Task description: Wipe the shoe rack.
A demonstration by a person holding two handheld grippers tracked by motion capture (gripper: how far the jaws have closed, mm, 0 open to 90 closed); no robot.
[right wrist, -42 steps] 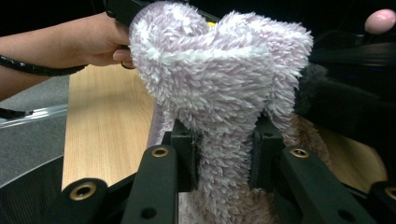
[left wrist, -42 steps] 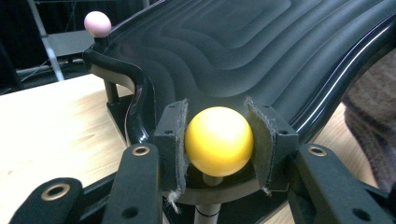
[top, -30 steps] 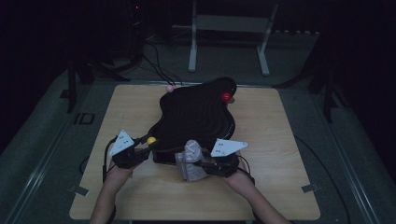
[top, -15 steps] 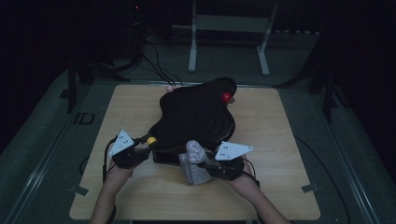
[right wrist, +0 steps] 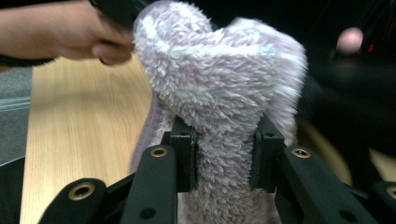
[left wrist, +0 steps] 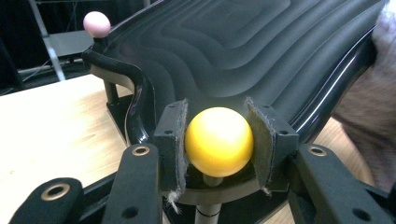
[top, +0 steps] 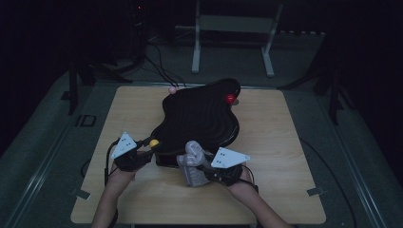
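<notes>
**Yellow ball gripped at the near edge of the black ridged board, fluffy cloth held beside it**

The yellow ball (left wrist: 219,142) sits on a short peg at the near corner of the black ridged board (top: 199,116), which lies across the middle of the wooden table (top: 285,142). The left gripper (left wrist: 217,140) has its two pads pressed against the ball's sides, clamping it. In the high view this gripper (top: 145,152) lies at the board's near left edge, with the ball (top: 154,143) just at its tip.

The right gripper (right wrist: 224,154) is closed on a fluffy pale lilac cloth (right wrist: 219,88), which bunches up above the jaws. In the high view the cloth (top: 192,164) rests just beside the board's near edge, close to the left gripper.

A pink ball (left wrist: 96,24) stands at the board's far left corner, and a red ball (top: 230,99) sits near its far right end
</notes>
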